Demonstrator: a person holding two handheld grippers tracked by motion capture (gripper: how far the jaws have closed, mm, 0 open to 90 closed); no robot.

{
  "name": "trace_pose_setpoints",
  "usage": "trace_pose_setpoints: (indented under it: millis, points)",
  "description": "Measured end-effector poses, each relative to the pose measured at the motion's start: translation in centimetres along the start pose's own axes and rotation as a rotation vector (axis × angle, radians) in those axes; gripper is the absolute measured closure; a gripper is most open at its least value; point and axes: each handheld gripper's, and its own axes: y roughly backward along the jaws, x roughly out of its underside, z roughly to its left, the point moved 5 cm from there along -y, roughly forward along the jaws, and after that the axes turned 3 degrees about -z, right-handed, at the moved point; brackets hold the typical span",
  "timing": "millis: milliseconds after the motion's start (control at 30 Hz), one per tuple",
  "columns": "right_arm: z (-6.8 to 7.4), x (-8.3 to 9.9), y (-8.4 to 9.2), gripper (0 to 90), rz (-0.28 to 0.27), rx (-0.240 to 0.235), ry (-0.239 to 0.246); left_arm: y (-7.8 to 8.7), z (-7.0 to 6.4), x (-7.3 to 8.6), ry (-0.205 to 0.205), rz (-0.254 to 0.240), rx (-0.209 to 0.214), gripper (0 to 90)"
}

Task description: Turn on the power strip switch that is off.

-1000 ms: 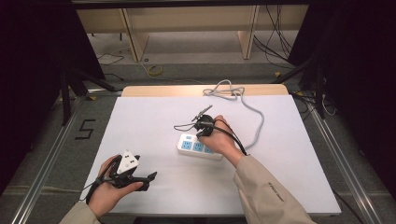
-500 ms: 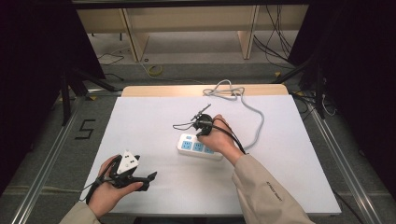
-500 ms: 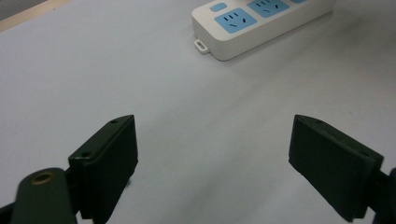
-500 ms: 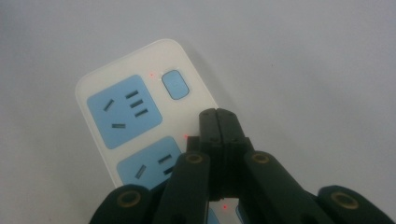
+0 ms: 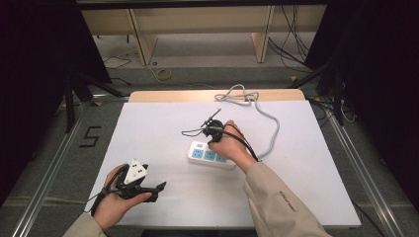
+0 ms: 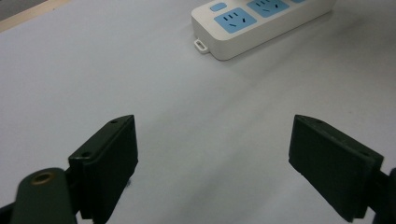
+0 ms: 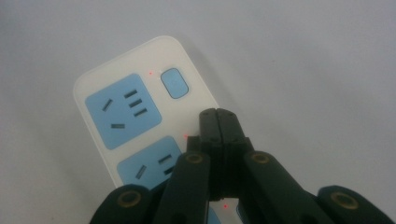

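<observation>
High view shows a white power strip (image 5: pixel 211 155) lying near the middle of the white surface (image 5: pixel 306 187), its grey cord (image 5: pixel 269 126) running off to a loose coil at the far edge. The right hand-held gripper (image 5: pixel 213 132) is held over the strip's left end, where the blue switch sits. In the right gripper view its jaws are pressed together with nothing between them, tips poised just beside the blue rocker switch (image 7: pixel 174 83) and over the strip's edge (image 7: pixel 140 51), next to a blue socket (image 7: pixel 122 110); whether the tips touch the strip cannot be told. The left hand-held gripper (image 5: pixel 148 186) rests near the front left of the surface, well apart from the strip. Its jaws stand spread wide over bare surface (image 6: pixel 210 121), with the power strip (image 6: pixel 261 23) farther off.
</observation>
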Motion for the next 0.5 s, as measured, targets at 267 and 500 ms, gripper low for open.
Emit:
trace_pose_setpoints:
  millis: [267, 500]
  points:
    - [0.1, -0.06, -0.02, 90.0, 0.014, 0.006, 0.008, 0.0, -0.01, 0.0, 0.001, 0.0, -0.001, 15.2]
    - [0.24, 0.0, -0.08, 90.0, 0.015, 0.012, 0.009, 0.01, -0.01, 0.0, -0.007, 0.007, -0.001, 15.2]
